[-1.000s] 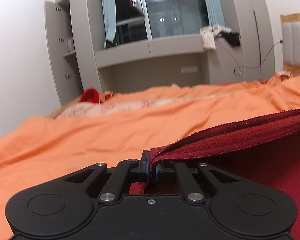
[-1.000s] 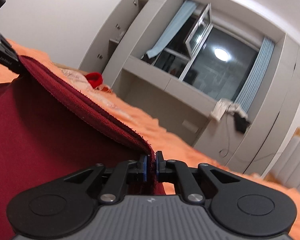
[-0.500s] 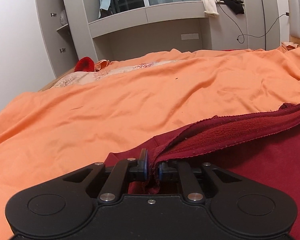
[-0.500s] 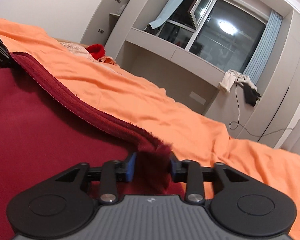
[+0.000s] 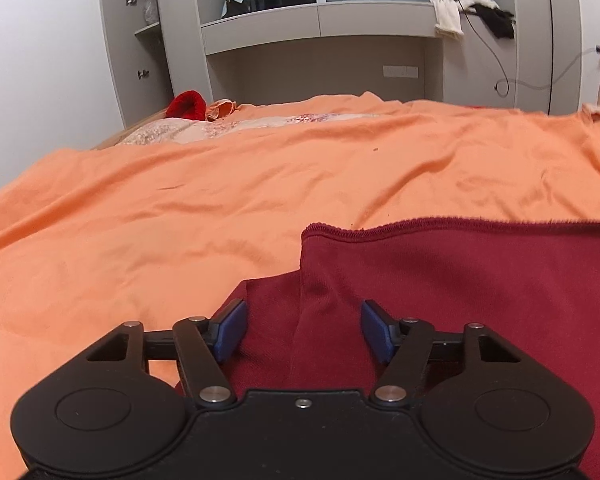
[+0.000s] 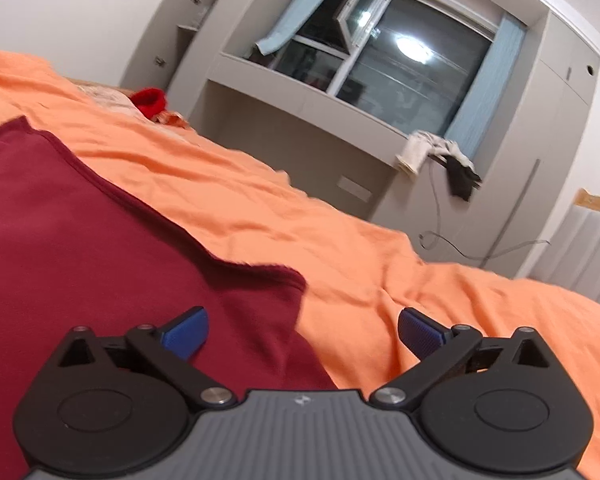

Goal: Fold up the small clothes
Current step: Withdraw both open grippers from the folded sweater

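Home bedroom. Bed w/ orange sheet point(image 5: 260, 184) fills the foreground in both views. Beyond the bed's far edge: built-in grey cabinet unit point(image 5: 180, 40) w/ open shelves on its left side, desk-like recess in the middle. Above the recess, window point(image 6: 400, 64) w/ light-blue curtains point(image 6: 484, 76); dark outside, ceiling lamp reflected in the glass. On the ledge above the recess, clothes point(image 5: 460, 12) dumped at the right end, cable hanging down from there. Right of the bed, padded headboard point(image 6: 588, 240) w/ wood trim. Red item point(image 5: 186, 104) at the bed's far-left corner.
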A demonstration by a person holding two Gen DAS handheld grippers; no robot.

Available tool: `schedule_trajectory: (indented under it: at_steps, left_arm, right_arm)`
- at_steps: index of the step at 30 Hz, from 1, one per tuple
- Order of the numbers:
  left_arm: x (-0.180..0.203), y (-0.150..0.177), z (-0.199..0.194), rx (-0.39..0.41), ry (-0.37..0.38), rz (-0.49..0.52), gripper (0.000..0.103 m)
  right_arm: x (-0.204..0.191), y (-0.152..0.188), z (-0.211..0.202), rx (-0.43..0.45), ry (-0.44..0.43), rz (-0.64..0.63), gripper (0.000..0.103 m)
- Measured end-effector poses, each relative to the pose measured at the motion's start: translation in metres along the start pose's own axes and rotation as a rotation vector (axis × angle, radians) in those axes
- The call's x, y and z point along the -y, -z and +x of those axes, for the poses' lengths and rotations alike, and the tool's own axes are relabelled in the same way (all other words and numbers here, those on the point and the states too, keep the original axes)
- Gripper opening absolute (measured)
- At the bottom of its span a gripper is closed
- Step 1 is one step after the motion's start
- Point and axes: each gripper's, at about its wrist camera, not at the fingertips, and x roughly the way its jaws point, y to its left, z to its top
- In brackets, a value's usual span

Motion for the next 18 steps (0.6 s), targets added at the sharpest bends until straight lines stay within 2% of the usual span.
schedule_trajectory:
  at_steps: [2,7,18]
  left_arm:
    - [0.006,0.002,0.003,-0.003,-0.019,0.027,0.069]
    - [0.008,0.004,0.001,0.008,-0.040,0.050,0.072]
    - [0.010,0.006,-0.002,0.017,-0.053,0.059,0.077]
  right_arm:
    - [0.003,0.005,0.007,-0.036,0.019,0.019,0.103]
    - [0.019,0.017,0.019,-0.106,-0.057,0.154,0.103]
    - [0.025,0.016,0.017,-0.096,-0.070,0.183,0.103]
